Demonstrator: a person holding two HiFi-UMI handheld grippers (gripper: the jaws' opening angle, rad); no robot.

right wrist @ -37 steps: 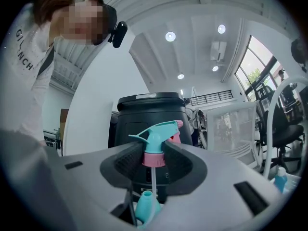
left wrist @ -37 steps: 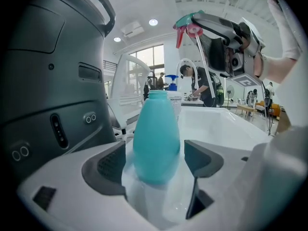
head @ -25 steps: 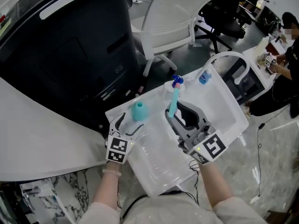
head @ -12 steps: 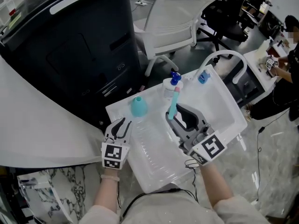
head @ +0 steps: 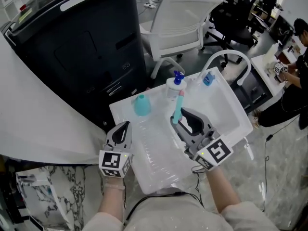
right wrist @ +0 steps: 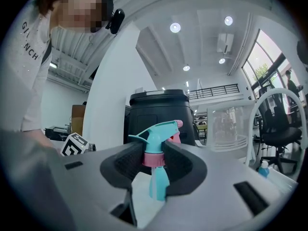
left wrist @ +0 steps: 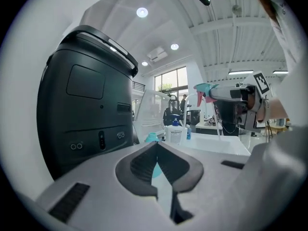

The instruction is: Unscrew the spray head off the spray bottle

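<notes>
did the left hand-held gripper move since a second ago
Yes: the left hand-held gripper drew back from the teal bottle, toward the viewer; its jaws have just closed on nothing.

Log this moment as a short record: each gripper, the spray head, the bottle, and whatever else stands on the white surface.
left gripper: shut, jaws just closed, nothing between them
right gripper: shut on the spray head, pads at its pink collar
spray head: teal, off the bottle and apart from it
teal bottle: upright on the white table, no spray head on it, ungripped
other items: white pump bottle with blue pump; small blue bottle near the far edge
</notes>
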